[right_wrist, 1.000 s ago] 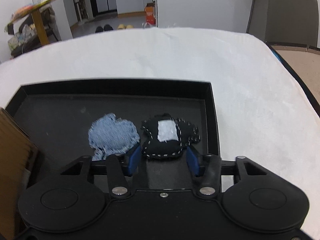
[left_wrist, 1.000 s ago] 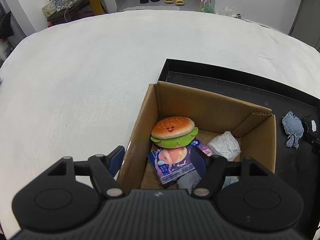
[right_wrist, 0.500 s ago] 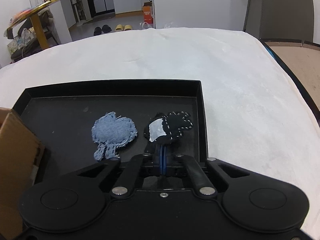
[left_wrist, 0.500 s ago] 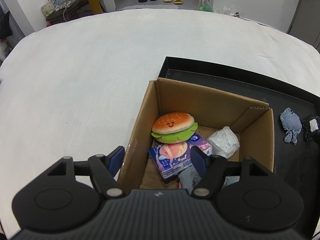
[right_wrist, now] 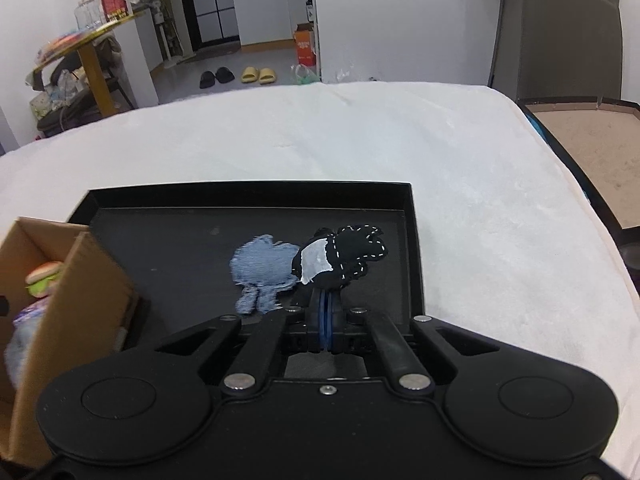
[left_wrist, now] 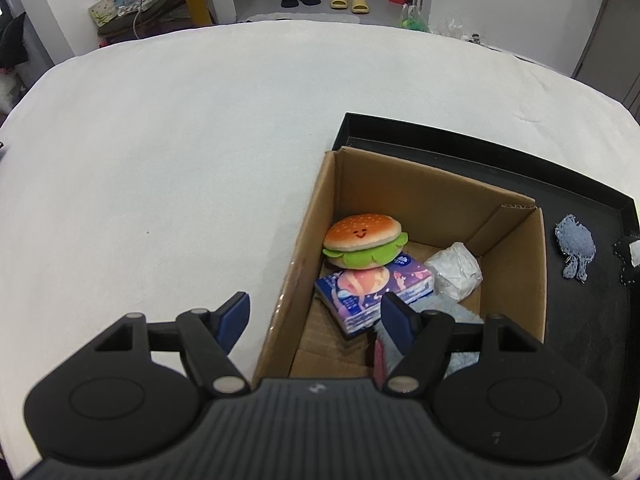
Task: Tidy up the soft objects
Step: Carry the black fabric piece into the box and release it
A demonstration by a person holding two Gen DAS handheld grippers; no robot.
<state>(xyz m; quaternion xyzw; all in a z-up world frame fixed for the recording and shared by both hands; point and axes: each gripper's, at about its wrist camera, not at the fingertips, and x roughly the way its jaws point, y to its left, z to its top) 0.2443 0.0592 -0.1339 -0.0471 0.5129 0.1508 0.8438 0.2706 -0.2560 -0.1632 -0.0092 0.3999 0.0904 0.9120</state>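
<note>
Surface (left_wrist: 160,152): covered in white cloth; it carries the tray and the box.
Black tray (right_wrist: 248,200): shallow, lies on the surface; the cardboard box sits at its left end.
Cardboard box (left_wrist: 432,192): open on top, holding a burger plush (left_wrist: 362,242), a purple tissue pack (left_wrist: 374,288), a crumpled white wrapper (left_wrist: 456,272) and a grey-blue soft item (left_wrist: 460,316) at the near wall.
Left gripper (left_wrist: 314,316): jaws spread wide and holding nothing; one blue finger hangs over the white surface outside the box, the other over the box interior, so the gap straddles the box's left wall.
Right gripper (right_wrist: 327,316): jaws pressed together, clamped on the lower edge of the black plush, over the tray.
Denim plush (right_wrist: 264,270): lies flat on the tray floor, just left of the black plush.
Black plush (right_wrist: 340,258): white stitching and a white patch; it stands up from the right gripper's fingertips.
</note>
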